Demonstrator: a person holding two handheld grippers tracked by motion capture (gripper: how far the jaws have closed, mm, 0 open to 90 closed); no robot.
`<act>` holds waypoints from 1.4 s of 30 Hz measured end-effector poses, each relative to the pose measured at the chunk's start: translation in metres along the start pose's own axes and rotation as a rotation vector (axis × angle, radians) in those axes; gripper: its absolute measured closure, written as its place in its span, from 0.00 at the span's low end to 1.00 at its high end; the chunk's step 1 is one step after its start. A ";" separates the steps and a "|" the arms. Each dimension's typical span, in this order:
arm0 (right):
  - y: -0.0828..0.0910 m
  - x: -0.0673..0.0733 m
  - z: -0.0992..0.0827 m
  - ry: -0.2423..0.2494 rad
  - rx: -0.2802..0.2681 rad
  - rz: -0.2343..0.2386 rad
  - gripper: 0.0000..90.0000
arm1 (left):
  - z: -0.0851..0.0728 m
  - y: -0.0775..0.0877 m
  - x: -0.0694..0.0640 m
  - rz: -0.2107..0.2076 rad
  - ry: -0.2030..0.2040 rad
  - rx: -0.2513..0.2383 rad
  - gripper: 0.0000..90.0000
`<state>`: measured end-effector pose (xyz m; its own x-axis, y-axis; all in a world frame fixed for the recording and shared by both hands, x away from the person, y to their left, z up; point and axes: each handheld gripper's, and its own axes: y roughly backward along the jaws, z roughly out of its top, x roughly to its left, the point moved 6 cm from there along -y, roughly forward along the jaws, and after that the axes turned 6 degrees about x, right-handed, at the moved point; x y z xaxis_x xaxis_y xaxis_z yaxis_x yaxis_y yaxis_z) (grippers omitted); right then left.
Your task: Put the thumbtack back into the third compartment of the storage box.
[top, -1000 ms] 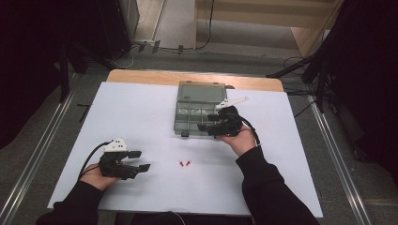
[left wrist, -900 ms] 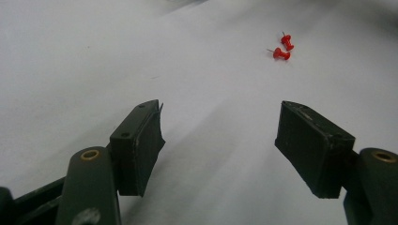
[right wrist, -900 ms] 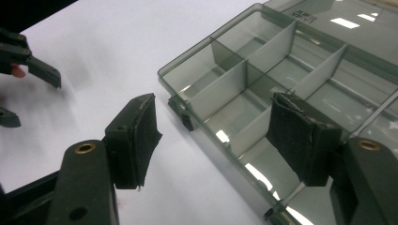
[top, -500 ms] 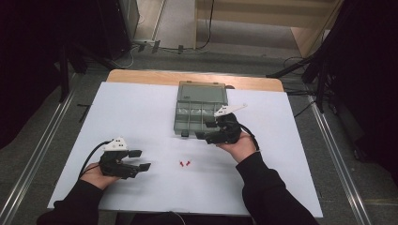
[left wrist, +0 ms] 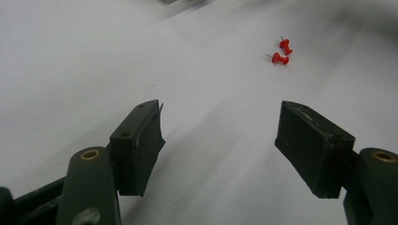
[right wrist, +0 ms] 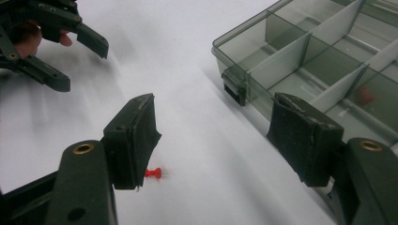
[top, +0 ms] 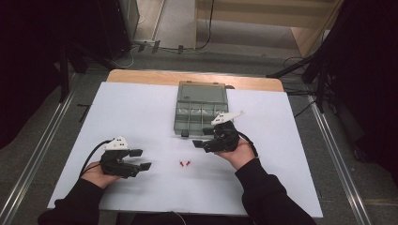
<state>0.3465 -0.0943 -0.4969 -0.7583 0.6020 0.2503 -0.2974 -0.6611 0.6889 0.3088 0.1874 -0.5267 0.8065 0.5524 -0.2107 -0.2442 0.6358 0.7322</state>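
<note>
Red pushpins (top: 184, 163) lie loose on the white table cover (top: 141, 112), two of them side by side, near the front edge and midway between the two hands. Just beyond them stands the smoky clear compartment box (top: 201, 108), lid open. In the right gripper view one red piece, likely a pin already dropped in, shows through a near compartment (right wrist: 365, 95); the other cells look empty as far as can be seen. So, by my reading, the sorting is partly done and these two pins are left to collect.

Right gripper (top: 205, 143) hovers just right of the pins at the box's near corner, jaws spread wide with nothing between them. Left gripper (top: 142, 159) rests low at the near left, well apart from the pins, also wide open and empty, facing them.
</note>
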 end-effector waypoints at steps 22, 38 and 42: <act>-0.014 0.018 -0.016 0.011 0.032 0.015 0.38 | 0.005 -0.002 0.002 -0.007 -0.010 -0.004 0.34; -0.024 0.032 -0.021 0.022 0.040 0.028 0.40 | 0.007 -0.003 0.002 -0.007 -0.022 0.006 0.34; -0.027 0.035 -0.022 0.035 0.051 0.030 0.40 | 0.007 -0.003 0.003 -0.010 -0.018 0.001 0.34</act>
<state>0.3154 -0.0648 -0.5217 -0.7863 0.5659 0.2479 -0.2454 -0.6544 0.7152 0.3155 0.1828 -0.5251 0.8187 0.5360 -0.2060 -0.2355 0.6406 0.7309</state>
